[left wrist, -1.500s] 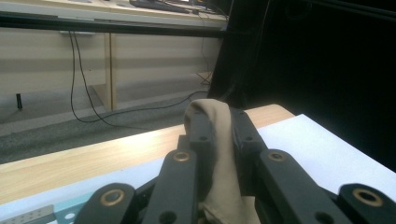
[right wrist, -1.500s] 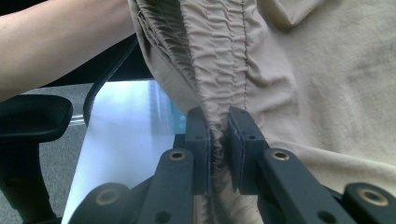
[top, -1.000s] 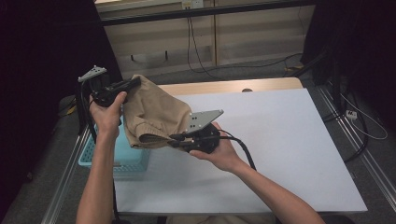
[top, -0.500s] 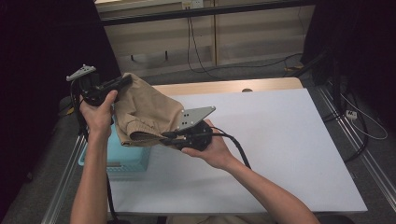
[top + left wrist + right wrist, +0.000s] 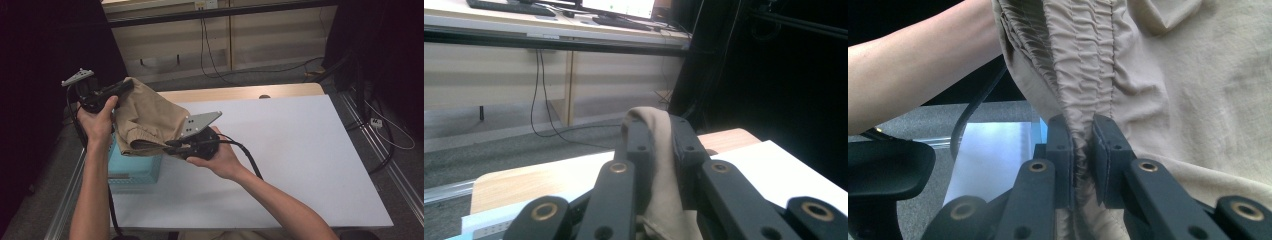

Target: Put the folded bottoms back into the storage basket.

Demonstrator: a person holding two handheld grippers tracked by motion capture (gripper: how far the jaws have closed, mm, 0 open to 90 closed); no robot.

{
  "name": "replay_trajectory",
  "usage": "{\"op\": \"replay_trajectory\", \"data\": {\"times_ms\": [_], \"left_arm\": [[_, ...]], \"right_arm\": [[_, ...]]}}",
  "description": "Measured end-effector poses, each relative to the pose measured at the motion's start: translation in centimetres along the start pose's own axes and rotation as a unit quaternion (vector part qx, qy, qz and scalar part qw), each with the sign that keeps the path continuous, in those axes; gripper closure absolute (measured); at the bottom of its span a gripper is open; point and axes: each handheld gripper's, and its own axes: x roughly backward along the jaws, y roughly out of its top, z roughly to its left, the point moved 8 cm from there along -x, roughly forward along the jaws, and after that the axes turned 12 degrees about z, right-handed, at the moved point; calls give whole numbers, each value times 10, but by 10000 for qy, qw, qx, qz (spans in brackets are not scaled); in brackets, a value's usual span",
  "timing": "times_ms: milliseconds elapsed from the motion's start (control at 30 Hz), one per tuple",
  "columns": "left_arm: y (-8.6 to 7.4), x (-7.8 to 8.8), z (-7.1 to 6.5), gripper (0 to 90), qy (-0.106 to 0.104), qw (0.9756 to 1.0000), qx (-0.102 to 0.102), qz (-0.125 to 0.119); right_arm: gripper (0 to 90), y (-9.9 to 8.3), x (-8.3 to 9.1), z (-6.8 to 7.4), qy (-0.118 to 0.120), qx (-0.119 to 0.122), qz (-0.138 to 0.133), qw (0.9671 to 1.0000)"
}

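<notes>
I see the white table (image 5: 300, 165) with a beige garment (image 5: 150, 117) held up in the air over its left edge, above a light blue basket (image 5: 134, 170) that sits at that edge. My left gripper (image 5: 120, 89) is raised at the upper left and its jaws are clamped on a fold of the cloth, the fabric bunched between them in the left gripper view (image 5: 659, 150). My right gripper (image 5: 172, 145) is lower, pointing left, and its jaws are pinched tight on the gathered elastic band (image 5: 1075, 80) of the garment
</notes>
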Motion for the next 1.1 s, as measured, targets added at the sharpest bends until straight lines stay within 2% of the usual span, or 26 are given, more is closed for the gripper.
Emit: {"op": "replay_trajectory", "data": {"times_ms": [333,467,900,1100], "left_arm": [[1,17,14,821,123,9999,69,-75],[2,22,20,822,74,9997,149,-157],[0,35,41,821,290,9988,324,-203],[-4,44,52,821,365,9983,393,-209]], "right_arm": [[796,14,-12,2,87,68,8,9999],[796,20,-18,5,118,127,16,9998],[796,38,-36,7,162,198,68,9996],[796,43,-47,10,260,223,64,9994]]}}
